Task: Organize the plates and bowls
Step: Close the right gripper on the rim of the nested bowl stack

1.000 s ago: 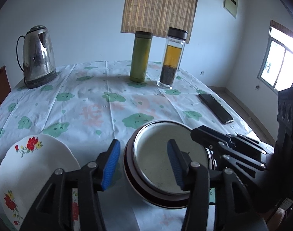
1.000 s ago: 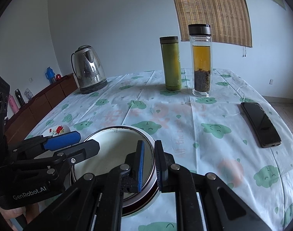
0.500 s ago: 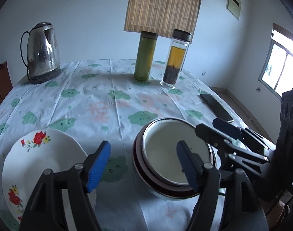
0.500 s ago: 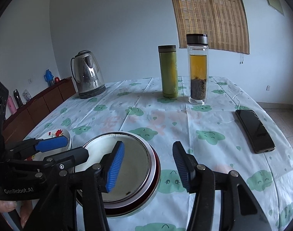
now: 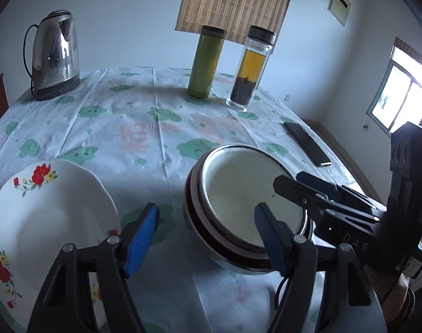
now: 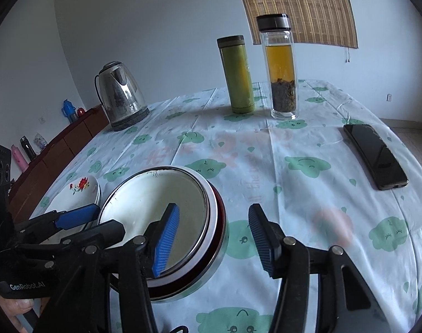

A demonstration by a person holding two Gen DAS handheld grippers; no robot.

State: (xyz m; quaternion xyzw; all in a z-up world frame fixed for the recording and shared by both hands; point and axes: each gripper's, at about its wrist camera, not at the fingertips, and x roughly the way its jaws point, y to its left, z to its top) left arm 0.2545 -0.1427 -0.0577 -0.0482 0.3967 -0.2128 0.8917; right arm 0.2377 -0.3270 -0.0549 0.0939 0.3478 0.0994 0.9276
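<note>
Both jaws apart, bowl (image 6: pixel 155 208) rim unclamped, bare tablecloth (image 6: pixel 308 194) rightward

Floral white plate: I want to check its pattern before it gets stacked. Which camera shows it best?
The left wrist view: the floral white plate fills the lower left, red flowers clear. In the right wrist view it is small, partly hidden behind the left claw.

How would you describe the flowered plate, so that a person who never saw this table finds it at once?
Start from the table with the cloud-print cloth. At its near edge a bowl with a dark red band sits; the flowered plate lies to the left of it in the left wrist view. Only it is white with red flowers at its rim.
</note>
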